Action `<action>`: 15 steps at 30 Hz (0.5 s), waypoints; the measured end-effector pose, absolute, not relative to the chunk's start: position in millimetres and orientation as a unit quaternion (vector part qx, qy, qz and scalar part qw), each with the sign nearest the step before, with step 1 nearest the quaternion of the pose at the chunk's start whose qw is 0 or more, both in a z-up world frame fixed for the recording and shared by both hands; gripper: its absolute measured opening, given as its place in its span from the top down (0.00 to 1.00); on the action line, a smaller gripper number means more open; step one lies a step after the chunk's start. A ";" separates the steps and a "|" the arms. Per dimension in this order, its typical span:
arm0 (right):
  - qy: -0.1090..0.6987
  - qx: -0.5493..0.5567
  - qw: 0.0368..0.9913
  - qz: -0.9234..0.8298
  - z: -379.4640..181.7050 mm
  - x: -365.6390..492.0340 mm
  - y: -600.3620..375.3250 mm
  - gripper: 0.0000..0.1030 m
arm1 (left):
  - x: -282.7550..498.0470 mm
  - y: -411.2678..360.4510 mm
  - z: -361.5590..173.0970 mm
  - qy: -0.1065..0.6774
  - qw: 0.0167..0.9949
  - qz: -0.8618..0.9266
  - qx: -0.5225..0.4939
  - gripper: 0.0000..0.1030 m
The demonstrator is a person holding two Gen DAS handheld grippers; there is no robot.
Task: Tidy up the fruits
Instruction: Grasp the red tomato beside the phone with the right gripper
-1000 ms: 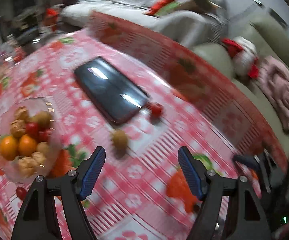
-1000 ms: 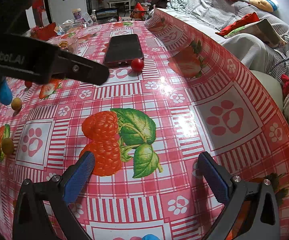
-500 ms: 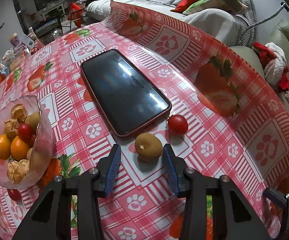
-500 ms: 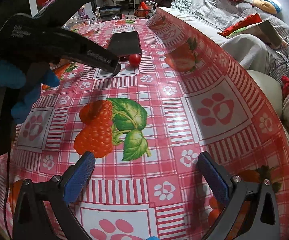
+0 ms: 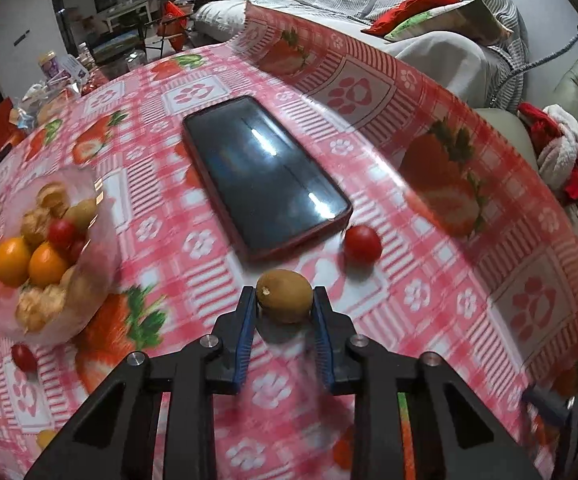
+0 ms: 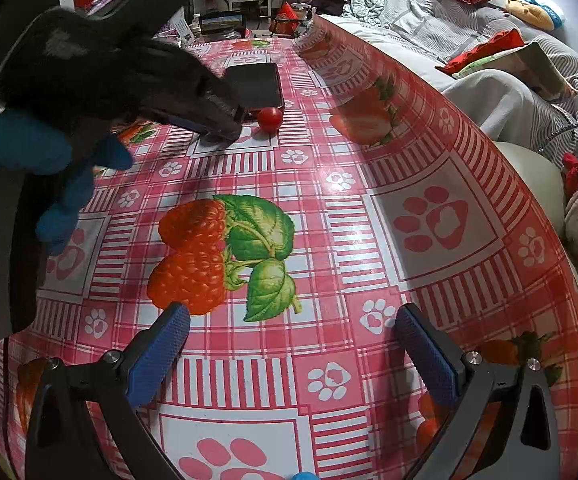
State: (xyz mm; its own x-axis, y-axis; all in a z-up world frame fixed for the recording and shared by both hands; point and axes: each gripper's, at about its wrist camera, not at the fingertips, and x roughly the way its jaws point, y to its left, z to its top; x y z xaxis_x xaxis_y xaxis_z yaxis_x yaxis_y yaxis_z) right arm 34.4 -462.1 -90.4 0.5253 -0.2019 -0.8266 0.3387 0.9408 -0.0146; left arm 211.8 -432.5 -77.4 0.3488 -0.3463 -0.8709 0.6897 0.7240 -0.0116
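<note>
In the left wrist view my left gripper (image 5: 285, 300) is shut on a small brown kiwi (image 5: 285, 295), held at the fingertips just above the red checked tablecloth. A red cherry tomato (image 5: 362, 245) lies just right of it, near the phone's corner; it also shows in the right wrist view (image 6: 270, 119). A clear bowl (image 5: 101, 216) at left holds oranges, tomatoes, a kiwi and walnuts. Another cherry tomato (image 5: 24, 357) lies in front of the bowl. My right gripper (image 6: 289, 344) is open and empty over the printed raspberries. The left gripper's body (image 6: 137, 80) fills that view's upper left.
A black phone in a red case (image 5: 263, 176) lies flat behind the kiwi. The table edge (image 5: 489, 128) curves along the right, with a sofa and cushions (image 5: 429, 12) beyond. Clutter and a purple cup (image 5: 49, 65) stand at the far left.
My left gripper moved in to the kiwi and closed its fingers on it. The right gripper stayed open and barely moved.
</note>
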 end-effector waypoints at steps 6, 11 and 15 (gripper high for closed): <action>0.491 0.078 0.856 -0.141 -88.3 48.1 -469.3 0.00 | 194.0 -382.3 -75.3 0.478 0.805 -0.314 0.159 0.71; 0.507 0.120 0.844 -0.127 -82.2 74.3 -493.7 0.00 | 180.4 -348.8 -73.7 0.480 0.811 -0.303 0.140 0.71; 0.501 0.163 0.840 -0.134 -79.9 108.9 -511.9 0.00 | 173.4 -334.2 -72.3 0.476 0.816 -0.297 0.137 0.71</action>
